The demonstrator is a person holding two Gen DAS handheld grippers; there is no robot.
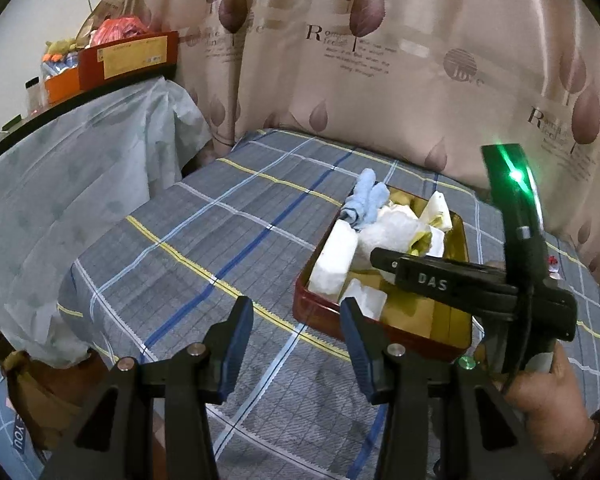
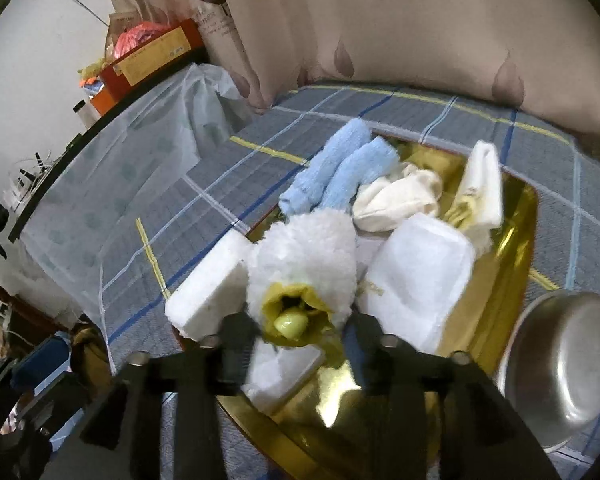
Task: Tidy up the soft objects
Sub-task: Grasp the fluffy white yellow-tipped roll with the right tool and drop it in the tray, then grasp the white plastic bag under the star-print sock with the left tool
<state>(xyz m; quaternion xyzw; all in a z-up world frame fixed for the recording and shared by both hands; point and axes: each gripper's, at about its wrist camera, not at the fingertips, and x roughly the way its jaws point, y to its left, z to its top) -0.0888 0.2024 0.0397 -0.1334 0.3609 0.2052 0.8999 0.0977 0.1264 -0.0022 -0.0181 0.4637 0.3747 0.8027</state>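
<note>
A red tin [image 1: 312, 312] with a gold inside [image 2: 516, 216] lies on the plaid bed. It holds a light blue cloth [image 2: 340, 172], cream socks [image 2: 400, 196], a folded cream cloth [image 2: 484, 188] and white foam blocks [image 2: 416, 280]. A fluffy white toy [image 2: 300, 268] with a yellow mouth rests on this pile. My right gripper [image 2: 300, 344] stands open over the tin, with the toy's near end between its fingers and a gap on the right side. In the left wrist view the right gripper [image 1: 378, 258] reaches in from the right. My left gripper [image 1: 298, 344] is open and empty, just left of the tin.
A steel bowl [image 2: 564, 356] sits at the tin's right side. A leaf-print curtain [image 1: 380, 80] closes off the back. On the left stands a cloth-covered table [image 1: 80, 160] with a red box [image 1: 132, 56]. A person's hand [image 1: 548, 392] holds the right gripper.
</note>
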